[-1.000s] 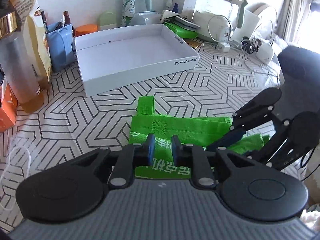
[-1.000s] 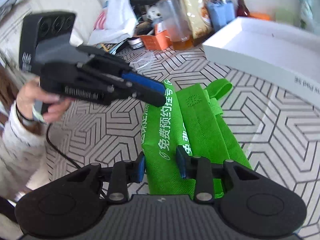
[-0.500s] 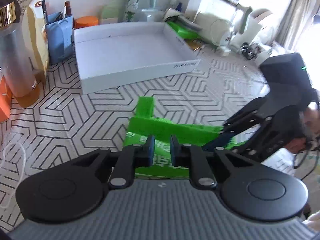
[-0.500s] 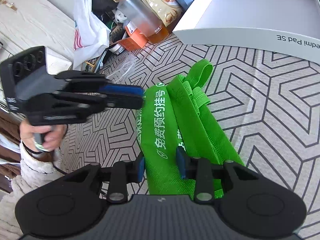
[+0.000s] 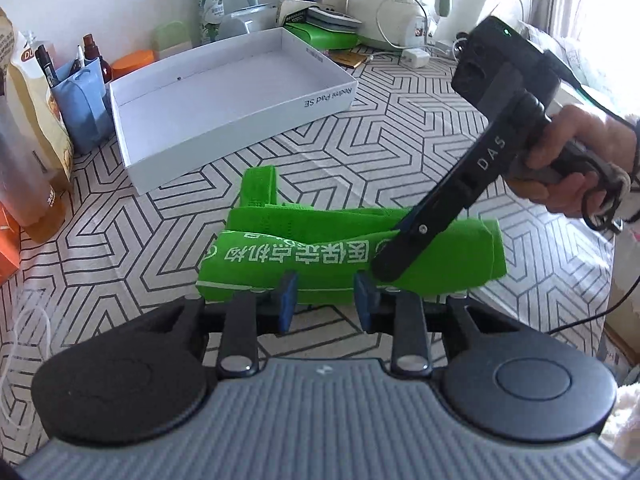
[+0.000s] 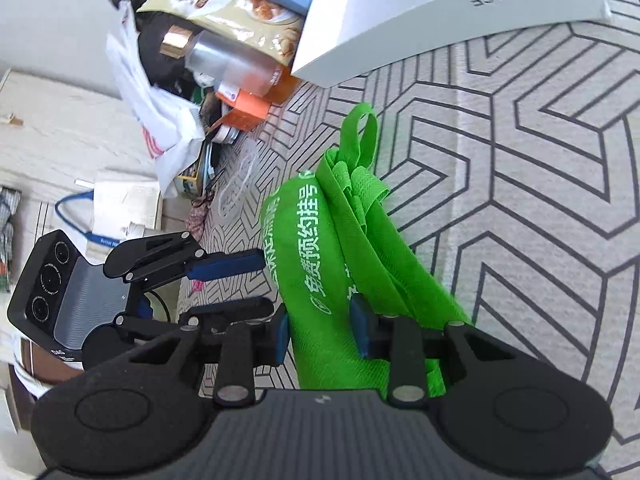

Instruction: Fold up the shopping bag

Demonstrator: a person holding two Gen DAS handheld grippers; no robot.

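Note:
The green shopping bag (image 5: 320,248) lies on the patterned tablecloth, folded into a long strip with white print on top and its handles (image 5: 260,188) sticking out behind. My left gripper (image 5: 326,300) is at the strip's near edge. Its jaws are opening, and the pads stand clear of the cloth on both sides. In the right wrist view the bag (image 6: 320,256) runs away from me, and my right gripper (image 6: 320,334) is shut on its bunched near end. The left gripper (image 6: 264,284) shows there beside the bag's left edge. From the left wrist view the right gripper (image 5: 390,256) comes down on the bag's right part.
An open white box (image 5: 224,92) sits behind the bag. A blue pen holder (image 5: 80,104), a snack bag (image 5: 32,100) and an orange box (image 5: 8,248) crowd the left. Appliances and cables (image 5: 400,20) fill the back right. A person's hand (image 5: 580,160) holds the right gripper near the table's right edge.
My left jaws have spread apart and let go of the bag's near edge. The right gripper has rolled and swung lower over the bag while keeping hold of its end.

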